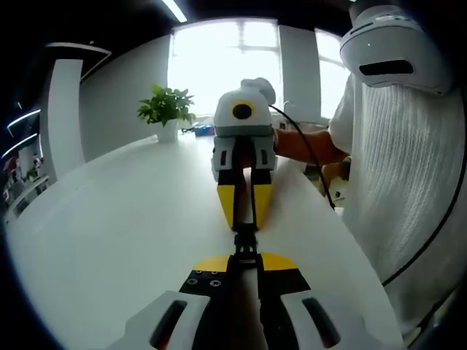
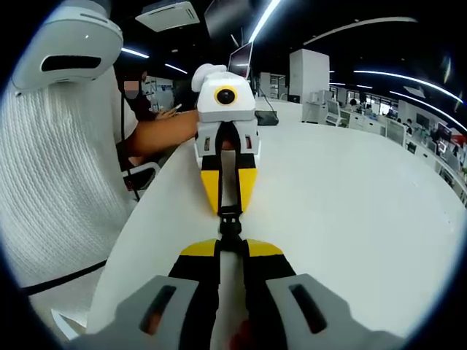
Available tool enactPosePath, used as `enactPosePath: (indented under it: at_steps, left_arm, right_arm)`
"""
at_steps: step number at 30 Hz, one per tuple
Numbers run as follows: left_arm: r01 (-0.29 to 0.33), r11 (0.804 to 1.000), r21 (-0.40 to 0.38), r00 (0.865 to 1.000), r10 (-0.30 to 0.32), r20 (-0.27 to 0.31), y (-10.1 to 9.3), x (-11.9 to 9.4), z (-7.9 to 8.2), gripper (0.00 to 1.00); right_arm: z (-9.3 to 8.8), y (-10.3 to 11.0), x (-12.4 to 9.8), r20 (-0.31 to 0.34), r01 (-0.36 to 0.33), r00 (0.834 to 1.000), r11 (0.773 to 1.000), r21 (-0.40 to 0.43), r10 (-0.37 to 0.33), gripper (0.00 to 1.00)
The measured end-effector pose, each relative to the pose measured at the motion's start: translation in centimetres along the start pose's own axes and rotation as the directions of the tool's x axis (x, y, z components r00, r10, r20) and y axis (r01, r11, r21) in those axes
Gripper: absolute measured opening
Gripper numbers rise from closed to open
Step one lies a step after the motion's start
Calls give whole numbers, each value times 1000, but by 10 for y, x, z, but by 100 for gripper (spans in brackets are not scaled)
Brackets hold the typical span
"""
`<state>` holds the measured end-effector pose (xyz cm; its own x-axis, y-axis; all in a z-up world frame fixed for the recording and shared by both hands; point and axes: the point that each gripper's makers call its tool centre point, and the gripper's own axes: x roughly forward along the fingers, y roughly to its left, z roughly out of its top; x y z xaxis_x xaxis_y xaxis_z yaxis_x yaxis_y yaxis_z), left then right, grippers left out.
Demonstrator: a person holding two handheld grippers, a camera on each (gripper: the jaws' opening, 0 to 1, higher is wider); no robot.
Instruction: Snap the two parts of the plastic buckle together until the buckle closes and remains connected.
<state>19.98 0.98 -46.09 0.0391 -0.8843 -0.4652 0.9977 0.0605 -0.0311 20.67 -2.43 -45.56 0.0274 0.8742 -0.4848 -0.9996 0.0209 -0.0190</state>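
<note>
Left tongs: pressed together, pinching one end of the black plastic buckle.
Right tongs: pressed together on the other end of the buckle, tip to tip with the left tongs.
Buckle place: straight between both tongs, just above the white surface.
Step in hand: I judge the two parts are at the joining; I cannot tell if the latch is fully caught.
Next move: a straight push along one line, no twist.
Edges: the surface edge and a person's white sleeve are near on one side.
Open room: wide bare surface on the other side; a potted plant stands well apart.
</note>
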Motion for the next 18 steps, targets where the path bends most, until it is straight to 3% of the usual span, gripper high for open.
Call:
enactPosePath:
  at_steps: [18]
  left_arm:
    - [7, 1000, 3, 1000, -7, -4, 0, 2, 1, 11]
  right_arm:
    - [0, 2, 4, -5, -7, 1000, 1000, 9, 7, 11]
